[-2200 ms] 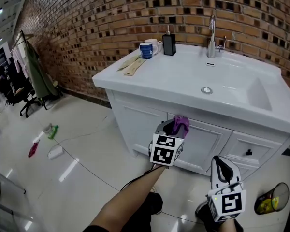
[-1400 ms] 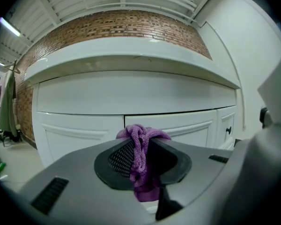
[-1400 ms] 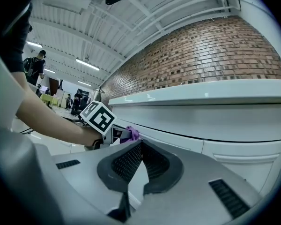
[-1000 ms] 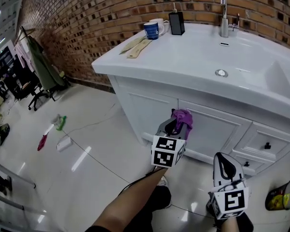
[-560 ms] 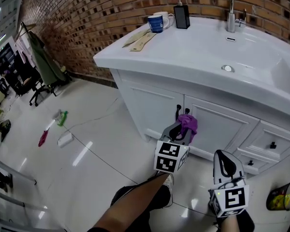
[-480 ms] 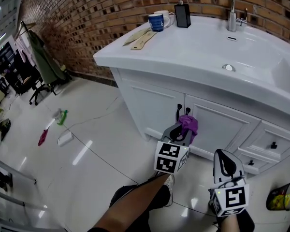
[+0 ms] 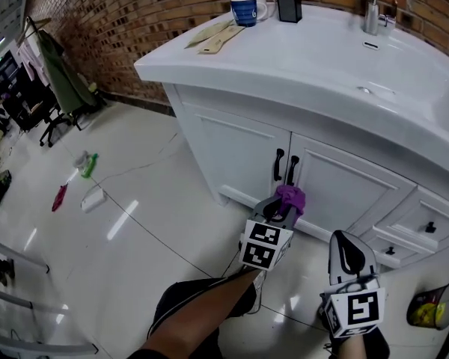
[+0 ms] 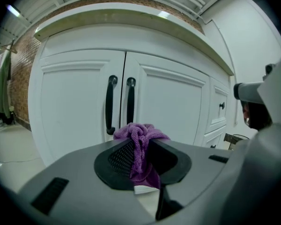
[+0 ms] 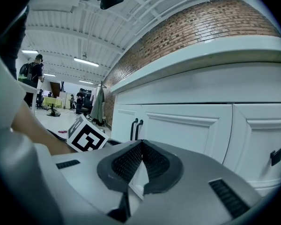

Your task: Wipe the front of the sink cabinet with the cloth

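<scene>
My left gripper is shut on a bunched purple cloth. It hangs low in front of the white sink cabinet, just short of the two black door handles; the cloth is apart from the doors. My right gripper is shut with nothing in it, lower and to the right, near the drawer side of the cabinet.
On the white countertop stand a blue mug, a black dispenser, wooden utensils and a tap. A waste bin stands at the right. Small items lie on the glossy floor at the left.
The view has dropped lower and nearer the cabinet. My left gripper with the cloth has sunk from door-top height to below the door handles. The right gripper has stayed low.
</scene>
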`<state>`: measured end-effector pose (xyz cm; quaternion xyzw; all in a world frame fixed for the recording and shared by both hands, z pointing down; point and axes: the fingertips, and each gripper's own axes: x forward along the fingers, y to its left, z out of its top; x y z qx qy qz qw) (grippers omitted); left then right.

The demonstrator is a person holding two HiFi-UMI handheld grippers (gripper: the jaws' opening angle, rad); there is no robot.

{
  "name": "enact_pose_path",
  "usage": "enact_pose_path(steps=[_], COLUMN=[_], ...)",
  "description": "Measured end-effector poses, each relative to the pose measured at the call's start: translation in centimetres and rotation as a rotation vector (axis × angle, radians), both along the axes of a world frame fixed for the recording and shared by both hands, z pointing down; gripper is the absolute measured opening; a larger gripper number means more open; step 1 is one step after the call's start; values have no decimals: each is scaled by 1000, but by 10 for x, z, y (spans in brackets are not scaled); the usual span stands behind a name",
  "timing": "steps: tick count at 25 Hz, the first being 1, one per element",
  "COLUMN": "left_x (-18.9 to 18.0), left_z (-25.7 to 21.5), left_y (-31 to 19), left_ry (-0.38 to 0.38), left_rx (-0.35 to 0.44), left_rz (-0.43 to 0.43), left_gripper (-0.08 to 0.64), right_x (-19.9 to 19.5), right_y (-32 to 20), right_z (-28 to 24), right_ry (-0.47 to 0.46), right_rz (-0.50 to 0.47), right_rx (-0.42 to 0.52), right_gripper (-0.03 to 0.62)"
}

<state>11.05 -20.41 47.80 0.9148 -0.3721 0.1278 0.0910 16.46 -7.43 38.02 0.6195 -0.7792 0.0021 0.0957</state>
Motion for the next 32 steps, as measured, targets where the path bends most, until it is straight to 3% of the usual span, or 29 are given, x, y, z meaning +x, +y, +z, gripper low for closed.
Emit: enact_pose_path(steps=[4, 12, 22, 32], left_x=[-1, 2, -5, -9], left_z=[30, 68, 144, 223], left_y=[-14, -24, -31, -32], left_ry=[-7, -38, -122, -207], left_rx=[-51, -46, -167, -302], left_rz=[-20, 3, -1, -5], left_gripper=[87, 87, 87, 87], right_x=[2, 9, 13, 10], right_y=[-7, -21, -48, -70], right_z=[13, 53, 93, 111], right_ry=[12, -9, -6, -14], right_rz=[-4, -6, -33, -70], right_rx=[-17, -95, -181, -199], right_gripper=[2, 2, 2, 2])
